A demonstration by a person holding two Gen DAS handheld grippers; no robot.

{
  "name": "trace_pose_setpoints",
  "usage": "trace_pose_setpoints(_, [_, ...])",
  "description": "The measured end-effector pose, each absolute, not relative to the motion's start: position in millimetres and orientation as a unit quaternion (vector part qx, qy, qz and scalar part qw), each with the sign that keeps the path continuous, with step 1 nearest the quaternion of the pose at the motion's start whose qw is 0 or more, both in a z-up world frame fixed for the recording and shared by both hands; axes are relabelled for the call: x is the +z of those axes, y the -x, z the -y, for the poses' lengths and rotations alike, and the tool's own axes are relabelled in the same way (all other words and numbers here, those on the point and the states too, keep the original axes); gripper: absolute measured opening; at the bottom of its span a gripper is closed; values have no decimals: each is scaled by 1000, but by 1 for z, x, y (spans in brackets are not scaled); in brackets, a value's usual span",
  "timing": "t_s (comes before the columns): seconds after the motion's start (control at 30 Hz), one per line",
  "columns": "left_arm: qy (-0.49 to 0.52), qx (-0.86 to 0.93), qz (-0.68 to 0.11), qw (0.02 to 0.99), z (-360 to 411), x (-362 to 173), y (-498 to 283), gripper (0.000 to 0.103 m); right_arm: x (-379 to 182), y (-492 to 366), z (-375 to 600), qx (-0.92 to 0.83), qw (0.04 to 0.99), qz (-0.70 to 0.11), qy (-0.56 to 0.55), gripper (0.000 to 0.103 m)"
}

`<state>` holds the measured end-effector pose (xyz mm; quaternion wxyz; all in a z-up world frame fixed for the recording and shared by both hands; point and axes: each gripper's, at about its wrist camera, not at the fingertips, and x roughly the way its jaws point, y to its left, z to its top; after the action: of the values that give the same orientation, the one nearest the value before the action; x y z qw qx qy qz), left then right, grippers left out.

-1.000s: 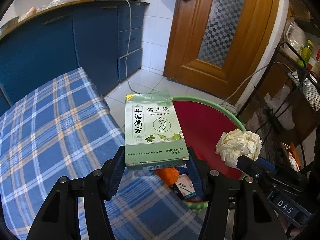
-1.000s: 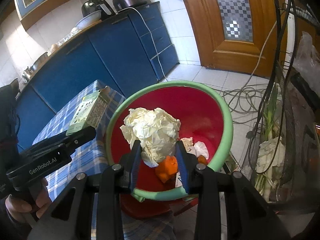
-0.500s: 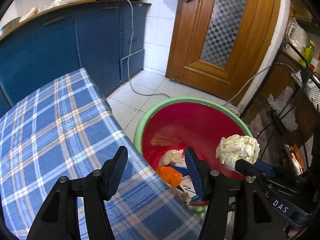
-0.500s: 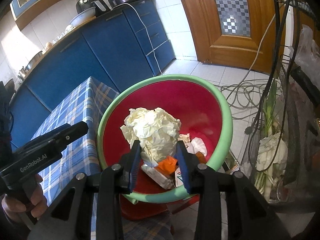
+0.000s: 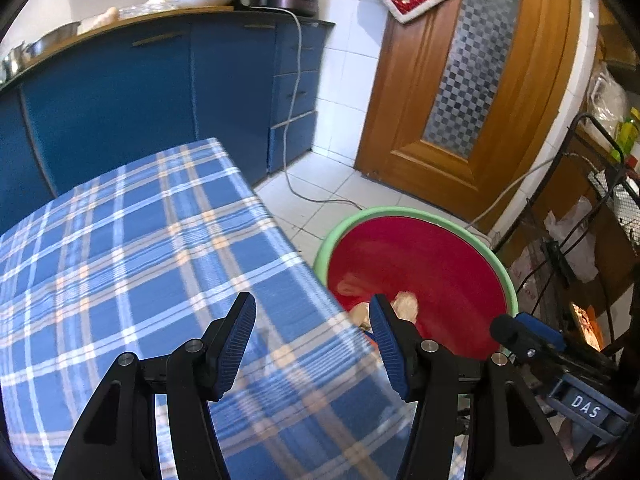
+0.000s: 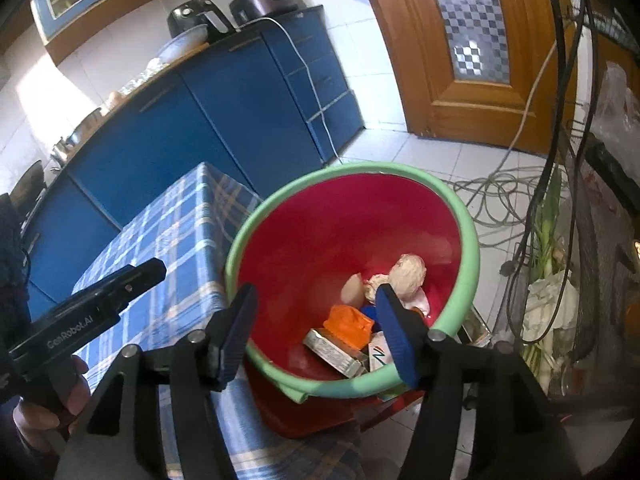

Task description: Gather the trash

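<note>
Crumpled paper ball [image 6: 408, 273] lies round in the red, green-rimmed bin [image 6: 466, 216]; right gripper [image 6: 316, 334] jaws opening, empty; left gripper [image 5: 312, 344] jaws spread, empty, above the checked cloth surface [image 5: 120, 248].

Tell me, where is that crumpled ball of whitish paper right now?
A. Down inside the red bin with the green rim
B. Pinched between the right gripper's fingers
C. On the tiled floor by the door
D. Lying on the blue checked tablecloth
A: the right wrist view shows the paper ball lying inside the red bin among other trash, while the right gripper, its jaws opening, has nothing between them.
</note>
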<state>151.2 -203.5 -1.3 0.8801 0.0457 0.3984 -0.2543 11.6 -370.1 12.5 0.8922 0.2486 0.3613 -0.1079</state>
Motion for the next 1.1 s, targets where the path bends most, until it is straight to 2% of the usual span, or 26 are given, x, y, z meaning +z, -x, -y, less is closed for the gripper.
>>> trace_pose_setpoints(0.73, [2, -152, -363, 919, 81, 34, -80, 61, 58, 15, 273, -35, 926, -336, -170, 68])
trace_pose_setpoints(0.8, [4, -144, -357, 923, 71, 37, -72, 64, 61, 18, 262, -29, 928, -335, -159, 69])
trace_pose_setpoints(1.0, [1, -116, -332, 936, 47, 52, -45, 73, 67, 29, 234, -17, 933, -333, -133, 74])
trace_pose_setpoints(1.07, [2, -104, -327, 939, 39, 54, -37, 75, 69, 33, 227, -18, 935, -332, -126, 84])
trace_pose_setpoints(1.1, [3, -100, -326, 940, 37, 55, -34, 76, 71, 36, 224, -18, 936, -329, -123, 84])
